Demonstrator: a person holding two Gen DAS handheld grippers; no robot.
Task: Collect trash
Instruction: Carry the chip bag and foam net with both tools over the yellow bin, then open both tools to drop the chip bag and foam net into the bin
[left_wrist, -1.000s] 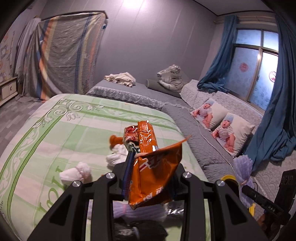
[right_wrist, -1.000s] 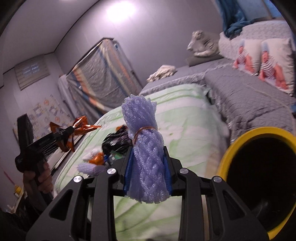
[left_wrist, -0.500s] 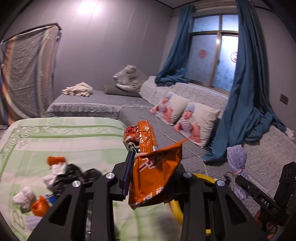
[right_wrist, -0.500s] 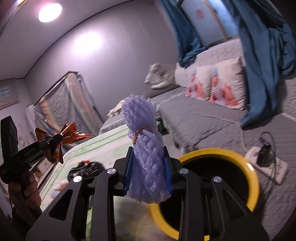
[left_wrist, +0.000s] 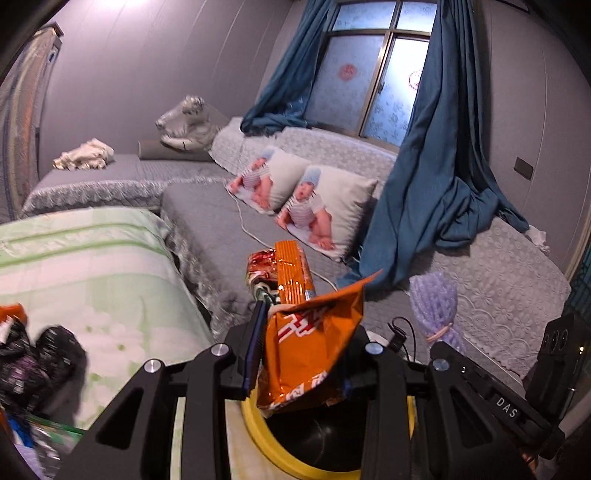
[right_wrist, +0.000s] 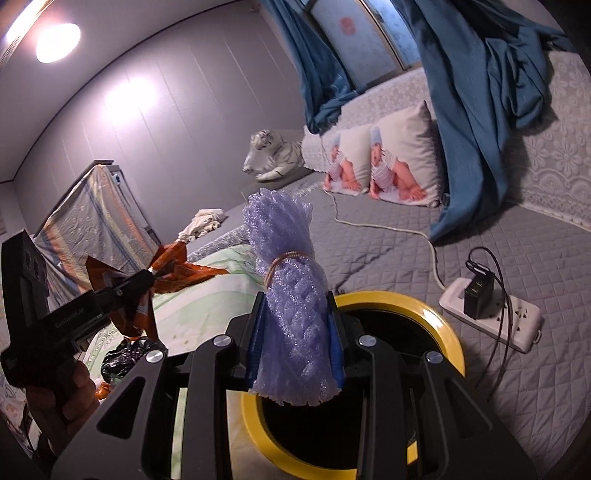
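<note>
On the left, the green bedspread (left_wrist: 92, 266) that filled the left wrist view a second ago has slid off to the side, and with it the leftover litter (left_wrist: 33, 354) near its lower edge. The left gripper (left_wrist: 299, 350) has swung across with its load: its jaws pinch an orange snack wrapper (left_wrist: 310, 354), which now hangs over the near rim of the yellow-rimmed bin (left_wrist: 314, 454), a bin that was barely in this view before.

To the right, the right gripper (right_wrist: 295, 347) has made the same swing. Its jaws are clamped on a purple foam net bundle (right_wrist: 291, 295) tied with a rubber band, and the bin (right_wrist: 439, 325) sits directly beneath and behind it on the grey quilted surface (right_wrist: 524, 406), near a white power strip (right_wrist: 491, 314).

Both pieces seem ready to drop; what is left, I judge, is to let go over the opening, then return for the scraps left on the bedspread.
</note>
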